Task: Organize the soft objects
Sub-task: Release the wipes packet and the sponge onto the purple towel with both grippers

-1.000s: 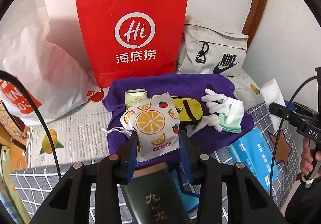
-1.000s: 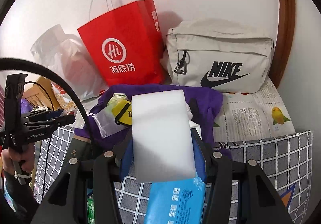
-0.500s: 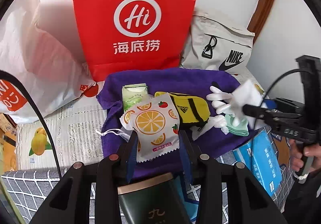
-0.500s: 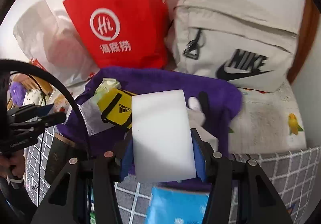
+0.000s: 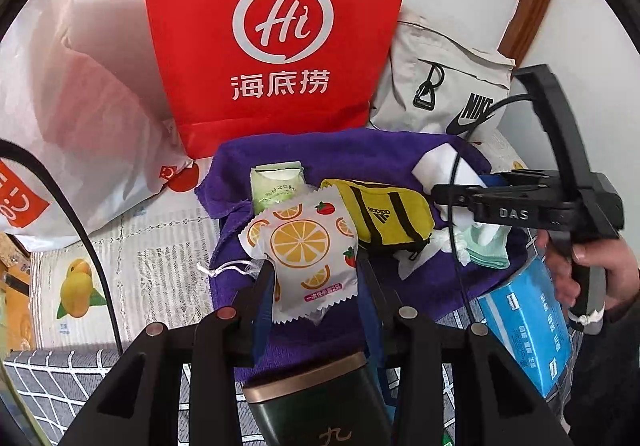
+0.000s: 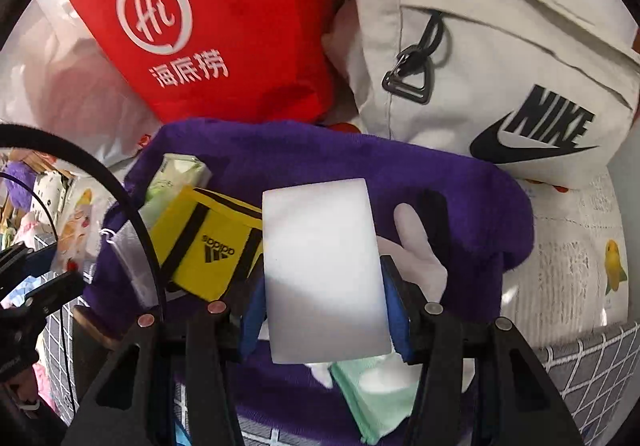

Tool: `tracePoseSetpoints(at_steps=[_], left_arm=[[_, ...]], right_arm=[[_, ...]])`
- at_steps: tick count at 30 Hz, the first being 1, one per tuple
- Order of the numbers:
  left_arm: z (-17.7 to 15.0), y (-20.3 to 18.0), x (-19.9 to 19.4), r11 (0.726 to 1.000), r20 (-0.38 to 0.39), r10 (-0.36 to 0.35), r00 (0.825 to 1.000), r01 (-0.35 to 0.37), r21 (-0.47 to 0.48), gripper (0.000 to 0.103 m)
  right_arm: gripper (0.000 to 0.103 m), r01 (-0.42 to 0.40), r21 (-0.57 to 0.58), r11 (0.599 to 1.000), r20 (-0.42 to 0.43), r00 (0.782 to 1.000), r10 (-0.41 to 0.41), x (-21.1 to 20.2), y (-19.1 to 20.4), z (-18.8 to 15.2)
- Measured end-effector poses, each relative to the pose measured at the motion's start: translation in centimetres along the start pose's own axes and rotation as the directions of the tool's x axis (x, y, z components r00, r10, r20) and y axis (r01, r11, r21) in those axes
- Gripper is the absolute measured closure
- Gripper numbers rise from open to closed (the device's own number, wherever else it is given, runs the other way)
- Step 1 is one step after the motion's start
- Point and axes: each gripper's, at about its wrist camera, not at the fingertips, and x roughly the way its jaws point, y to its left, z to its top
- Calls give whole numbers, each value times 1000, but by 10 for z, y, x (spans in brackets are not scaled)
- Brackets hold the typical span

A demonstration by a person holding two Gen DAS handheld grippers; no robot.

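Both grippers are clamped: the left gripper [image 5: 316, 286] on the orange-print packet [image 5: 304, 254], the right gripper [image 6: 324, 310] on the white sponge [image 6: 324, 270]. Lower the sponge ahead of its jaws onto bare purple towel [image 6: 460, 182], clear of the white glove [image 6: 420, 254].

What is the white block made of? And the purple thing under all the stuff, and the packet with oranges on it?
The white block looks like foam sponge: matte, plain, with soft edges. The purple cloth seems to be fluffy towel fabric; its surface is fuzzy and it bunches into folds. The orange-print packet looks like thin plastic film: smooth and printed, with zigzag sealed edges.
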Motion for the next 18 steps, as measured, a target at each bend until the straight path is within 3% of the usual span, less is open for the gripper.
tracePoseSetpoints(at_steps=[4, 8, 11, 18], left_arm=[[1, 2, 2, 1000, -3, -9, 1000, 9, -9, 66], [2, 3, 6, 1000, -15, -19, 1000, 19, -12, 66], [2, 3, 11, 999, -33, -27, 999, 26, -25, 66], [1, 2, 31, 999, -95, 1, 995, -5, -44, 65]], right_arm=[[50, 1, 9, 1000, -17, 1000, -1, 8, -3, 4], [35, -10, -3, 1000, -41, 999, 10, 12, -4, 3], [25, -4, -2, 1000, -14, 1000, 4, 6, -5, 4], [25, -37, 13, 999, 39, 999, 37, -23, -8, 5]])
